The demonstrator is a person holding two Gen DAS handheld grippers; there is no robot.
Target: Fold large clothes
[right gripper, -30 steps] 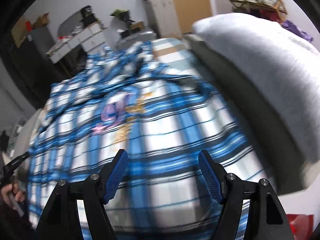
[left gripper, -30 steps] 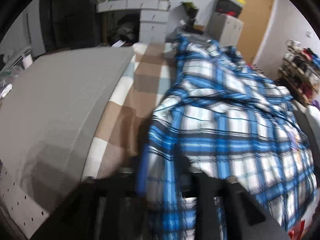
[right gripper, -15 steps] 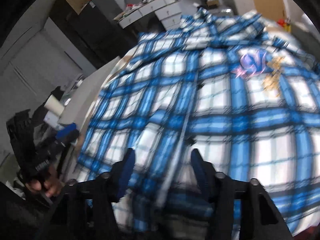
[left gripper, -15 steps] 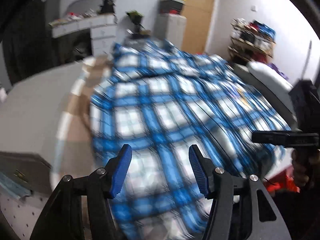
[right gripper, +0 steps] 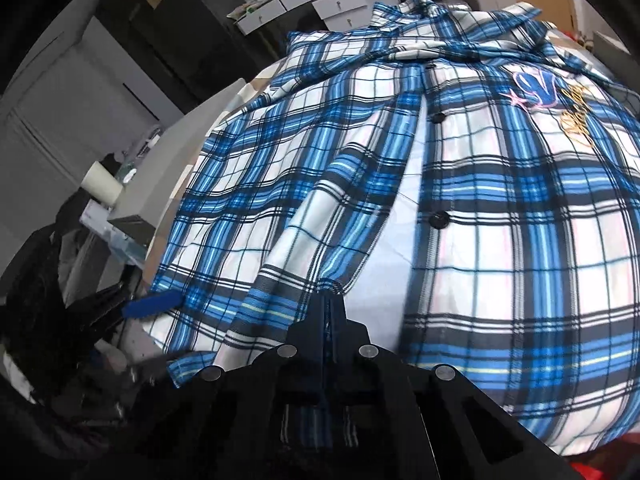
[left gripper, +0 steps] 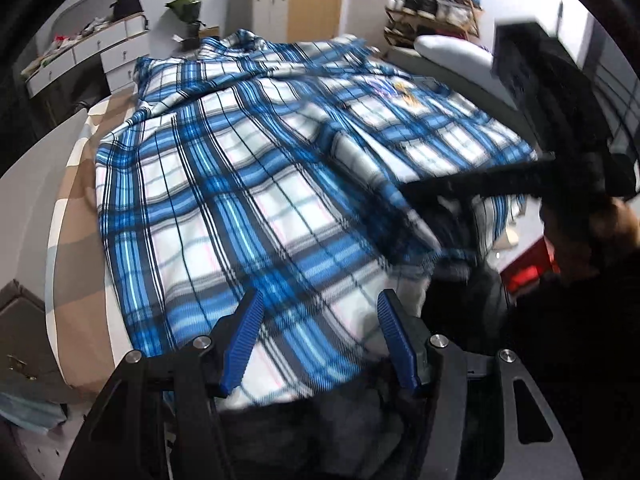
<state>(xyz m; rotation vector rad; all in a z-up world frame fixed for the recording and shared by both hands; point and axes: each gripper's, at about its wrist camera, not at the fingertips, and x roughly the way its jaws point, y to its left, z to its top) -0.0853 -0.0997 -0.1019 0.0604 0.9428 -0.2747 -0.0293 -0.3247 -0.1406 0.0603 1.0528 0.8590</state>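
Observation:
A large blue-and-white plaid shirt (left gripper: 256, 184) lies spread front-up over the bed, buttons and an embroidered chest patch (right gripper: 536, 88) showing. My left gripper (left gripper: 320, 300) hangs open just above the shirt's near hem, its blue pads apart and not pressing the cloth. My right gripper (right gripper: 330, 300) is shut on a bunched fold of the shirt's open front edge (right gripper: 336, 240). In the left wrist view the right gripper (left gripper: 416, 194) reaches in from the right, held by a hand (left gripper: 608, 224). The left gripper's blue pad (right gripper: 152, 306) shows at the shirt's lower left corner.
The bed has a brown-and-white checked sheet (left gripper: 76, 220) bare along its left side. A grey pillow (left gripper: 452, 52) lies at the far right. White drawers (left gripper: 116, 52), a shoe rack (left gripper: 432, 4) and a door stand behind. Something red (left gripper: 528, 268) sits on the floor at right.
The left gripper swung from the bed's left side to the shirt's near hem and its jaws opened. The right gripper moved left across the shirt and closed on the front edge.

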